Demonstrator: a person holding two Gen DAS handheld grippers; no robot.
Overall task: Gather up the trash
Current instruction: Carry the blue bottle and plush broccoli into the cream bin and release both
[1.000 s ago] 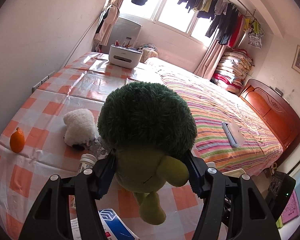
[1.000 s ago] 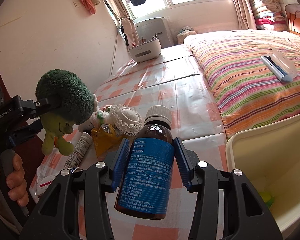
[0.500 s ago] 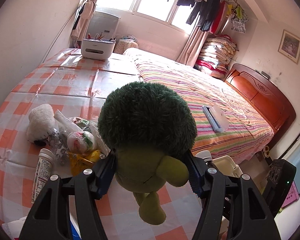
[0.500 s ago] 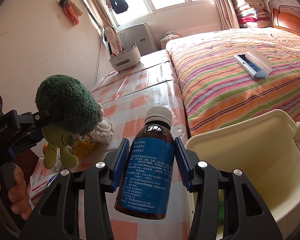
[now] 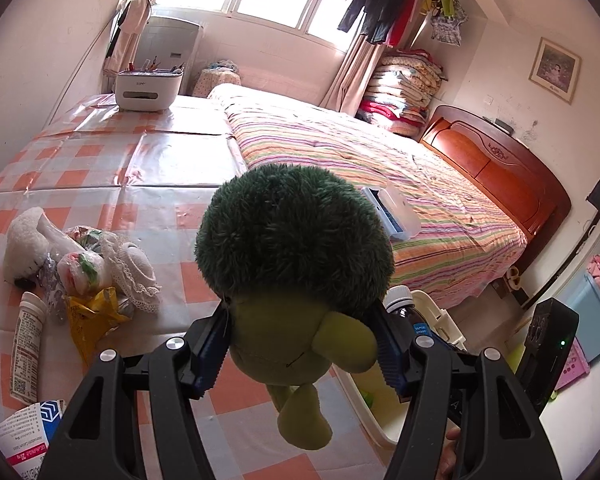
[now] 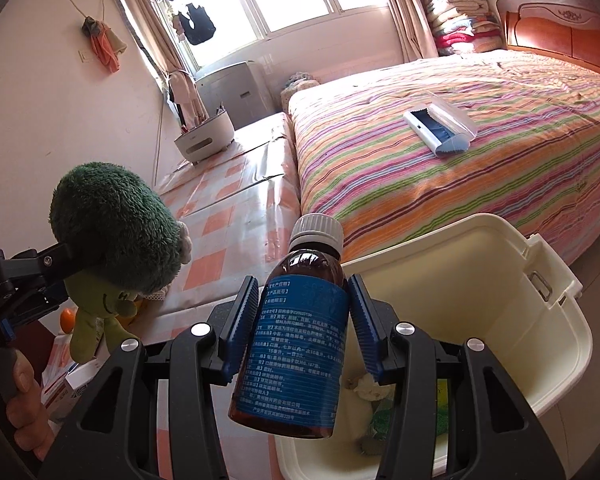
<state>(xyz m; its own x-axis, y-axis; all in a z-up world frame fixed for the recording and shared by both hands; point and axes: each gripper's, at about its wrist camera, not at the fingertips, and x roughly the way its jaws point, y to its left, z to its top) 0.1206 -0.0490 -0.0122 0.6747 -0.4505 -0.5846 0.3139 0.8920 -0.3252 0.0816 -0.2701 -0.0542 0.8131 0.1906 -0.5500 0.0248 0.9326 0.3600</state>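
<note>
My left gripper (image 5: 302,346) is shut on a green broccoli plush toy (image 5: 294,248), held above the checked table's right edge; it also shows at the left of the right wrist view (image 6: 112,236). My right gripper (image 6: 302,320) holds a brown medicine bottle (image 6: 300,336) with a blue label and white cap, its jaws slightly spread, over the left rim of a cream bin (image 6: 540,320). The bin holds crumpled paper and green scraps. The bottle's cap peeks out behind the plush in the left wrist view (image 5: 400,300).
On the checked tablecloth (image 5: 112,168) lie a white plush (image 5: 24,240), a lace-edged mask, a yellow wrapper (image 5: 92,316), a white tube (image 5: 26,340) and a medicine box (image 5: 24,436). A white organizer (image 5: 148,88) stands far back. A striped bed (image 6: 460,140) lies right.
Both grippers moved right, away from the trash pile. The right gripper now holds the bottle over the bin, and its jaws look slightly wider apart around the bottle.
</note>
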